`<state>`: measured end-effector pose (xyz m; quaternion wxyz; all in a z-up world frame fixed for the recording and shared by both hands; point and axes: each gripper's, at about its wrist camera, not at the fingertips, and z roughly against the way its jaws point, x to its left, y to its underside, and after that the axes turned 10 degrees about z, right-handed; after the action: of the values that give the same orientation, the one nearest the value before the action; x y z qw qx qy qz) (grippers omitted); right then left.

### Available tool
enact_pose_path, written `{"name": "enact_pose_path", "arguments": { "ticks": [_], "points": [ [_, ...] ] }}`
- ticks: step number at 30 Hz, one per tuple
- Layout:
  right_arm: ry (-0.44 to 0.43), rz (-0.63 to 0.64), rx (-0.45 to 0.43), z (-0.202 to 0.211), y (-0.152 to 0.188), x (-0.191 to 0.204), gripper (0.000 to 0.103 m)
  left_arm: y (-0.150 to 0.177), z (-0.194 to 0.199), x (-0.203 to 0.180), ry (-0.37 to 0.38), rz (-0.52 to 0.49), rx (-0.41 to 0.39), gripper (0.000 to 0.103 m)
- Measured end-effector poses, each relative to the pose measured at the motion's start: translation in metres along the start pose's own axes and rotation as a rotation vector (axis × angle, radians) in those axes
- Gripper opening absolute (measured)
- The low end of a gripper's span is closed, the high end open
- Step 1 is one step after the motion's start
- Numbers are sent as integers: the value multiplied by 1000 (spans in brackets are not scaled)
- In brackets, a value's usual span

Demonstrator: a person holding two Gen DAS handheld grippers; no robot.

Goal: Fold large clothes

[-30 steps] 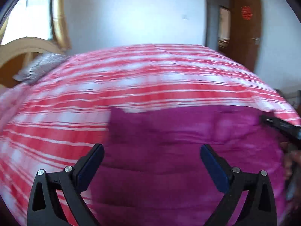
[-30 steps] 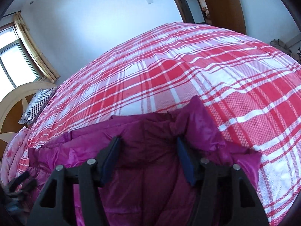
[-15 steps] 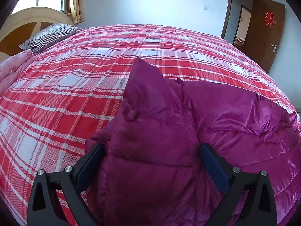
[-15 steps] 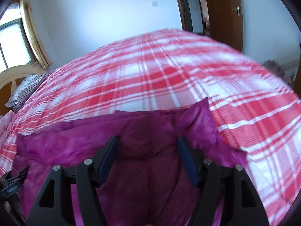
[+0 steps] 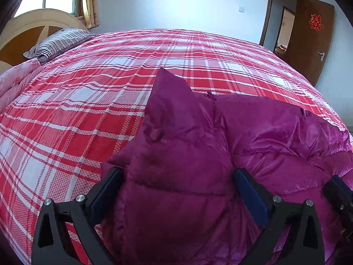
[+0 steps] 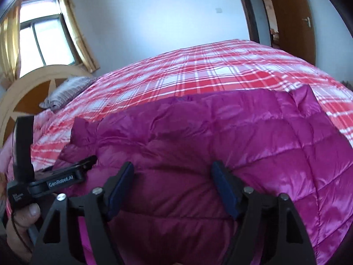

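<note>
A magenta quilted down jacket [image 5: 264,132] lies on the bed's red plaid sheet [image 5: 88,110]. A pointed fold of it stands up in the left wrist view. My left gripper [image 5: 179,190] is open wide, low over the jacket's left part, with puffy fabric bulging between its fingers. My right gripper [image 6: 173,181] sits over the middle of the jacket [image 6: 242,132]; its jaws are opening, with fabric lying between them and not pinched. In the right wrist view the left gripper [image 6: 88,161] shows at the left, held by a hand [image 6: 24,216].
A striped pillow [image 5: 59,42], a wooden headboard [image 5: 26,28] and a pink quilt [image 5: 13,81] are at the bed's left end. A brown door [image 5: 308,37] stands open at the far right. The sheet [image 6: 209,77] stretches beyond the jacket.
The right gripper has swept left over the jacket with its fingers a little wider apart, and the left gripper came into its view. The left gripper sank, then stayed still.
</note>
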<state>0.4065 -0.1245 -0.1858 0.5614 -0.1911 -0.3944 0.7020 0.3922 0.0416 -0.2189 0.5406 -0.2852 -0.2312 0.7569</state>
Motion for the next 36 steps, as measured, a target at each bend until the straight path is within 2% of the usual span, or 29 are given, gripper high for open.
{"name": "enact_pose_path", "arguments": {
  "ticks": [9, 13, 17, 22, 24, 27, 29, 31, 32, 34, 36],
  "points": [
    [22, 31, 77, -14, 2, 4, 75, -3, 10, 7, 19, 7, 36, 102],
    [9, 28, 83, -13, 4, 1, 75, 0, 50, 35, 63, 47, -22, 102],
    [8, 26, 78, -12, 5, 2, 75, 13, 75, 67, 94, 80, -31, 102],
    [6, 24, 76, -12, 6, 2, 75, 40, 61, 94, 225, 180, 101, 102],
    [5, 24, 74, -12, 5, 2, 75, 44, 62, 94, 239, 178, 61, 102],
    [2, 24, 69, -10, 5, 3, 75, 46, 63, 86, 267, 164, 48, 100],
    [-1, 22, 63, -10, 5, 2, 75, 49, 61, 77, 321, 149, 62, 80],
    [-3, 22, 58, -9, 5, 2, 75, 50, 58, 67, 370, 121, 86, 50],
    [-6, 20, 55, -8, 5, 2, 75, 50, 58, 64, 382, 112, 89, 47],
    [-13, 15, 50, -8, 6, 0, 76, 50, 60, 63, 390, 106, 88, 28],
    [-34, 15, 47, -5, 4, -1, 77, 47, 63, 69, 423, 130, 98, 21]
  ]
}}
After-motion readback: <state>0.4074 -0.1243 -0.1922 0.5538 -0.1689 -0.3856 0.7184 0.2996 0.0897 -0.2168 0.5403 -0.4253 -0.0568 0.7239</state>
